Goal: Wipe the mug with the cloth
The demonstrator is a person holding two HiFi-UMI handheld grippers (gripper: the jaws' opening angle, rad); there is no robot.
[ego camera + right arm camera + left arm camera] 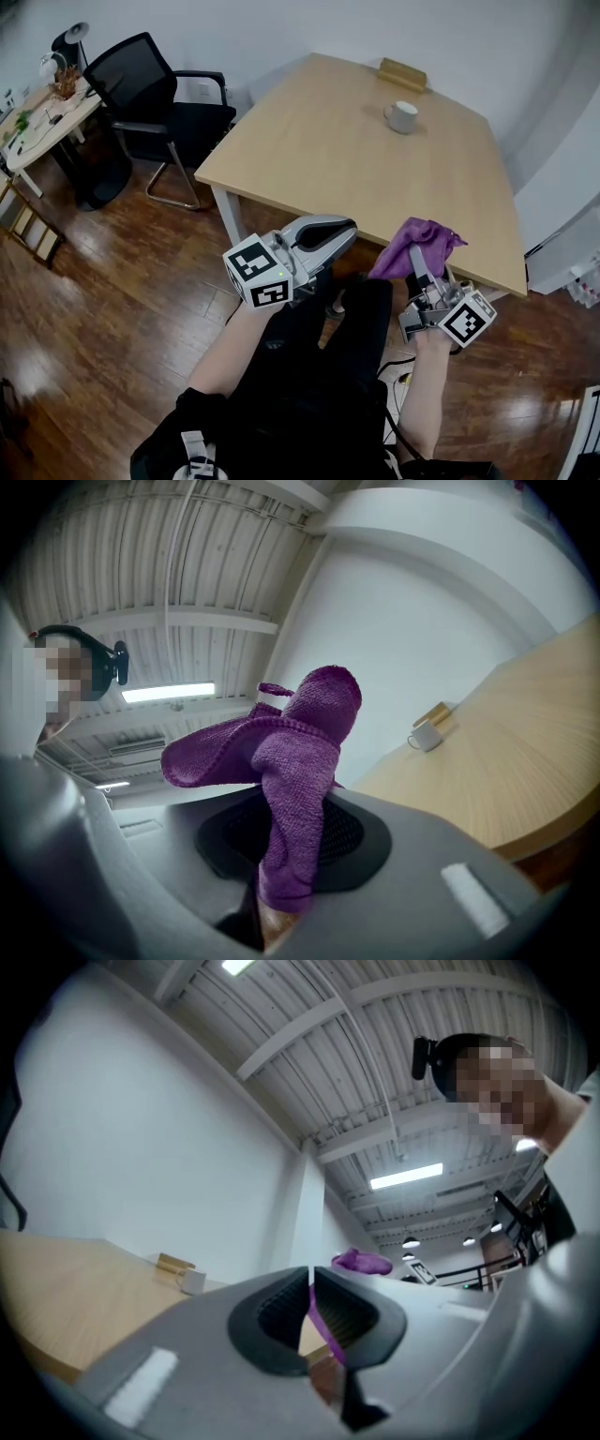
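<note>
Right gripper [419, 265] clamped on purple cloth [412, 241]; left gripper [339, 230] clenched, empty. Mug [402, 116] stands upright at far side of bench [309, 150].

Nubby purple cloth [300, 761], matt wooden table [356, 159], glossy mug [402, 116].

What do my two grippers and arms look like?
The left gripper and right gripper are light grey shells with black ribbed pads. Each carries a white cube printed with black square markers. The person wears black clothing; the forearms are unsleeved.
</note>
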